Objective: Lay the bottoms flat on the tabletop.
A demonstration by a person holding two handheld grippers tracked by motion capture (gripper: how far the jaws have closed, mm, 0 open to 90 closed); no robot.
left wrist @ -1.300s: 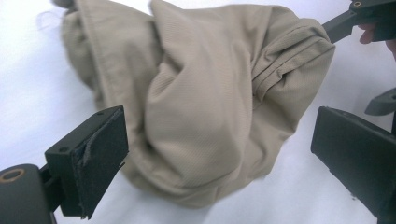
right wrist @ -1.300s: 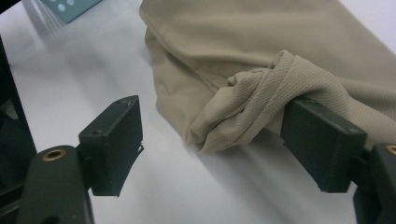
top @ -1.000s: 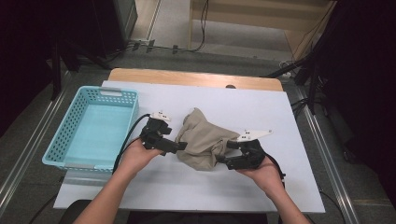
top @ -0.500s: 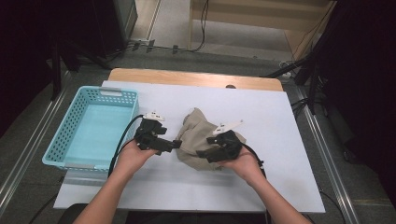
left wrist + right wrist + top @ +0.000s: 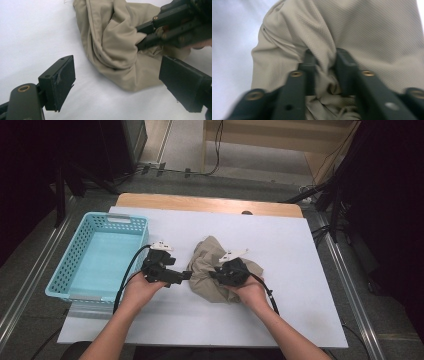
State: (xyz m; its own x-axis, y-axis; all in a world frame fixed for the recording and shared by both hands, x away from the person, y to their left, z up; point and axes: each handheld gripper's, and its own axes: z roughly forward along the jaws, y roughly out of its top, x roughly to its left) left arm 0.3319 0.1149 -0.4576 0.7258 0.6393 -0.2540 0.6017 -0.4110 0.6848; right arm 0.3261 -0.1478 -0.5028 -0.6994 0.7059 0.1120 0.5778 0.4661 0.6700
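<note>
I see 1 beige garment (image 5: 212, 270) lying crumpled in a loose heap near the middle of the white tabletop (image 5: 300, 250), to the right of the turquoise basket (image 5: 75, 270). Its fabric is a fine-ribbed weave, bunched into deep folds with a rounded lower edge. My right gripper (image 5: 325, 72) has just been closing its jaws, and a raised fold of the garment is pinched between the 2 pads. My left gripper (image 5: 117, 75) rests just beside the garment's left edge with its jaws wide apart and nothing between them. The right gripper view is blurred, so detail near the pinched fold is hard to read. In the high view my right hand (image 5: 247, 287) covers part of the heap.
</note>
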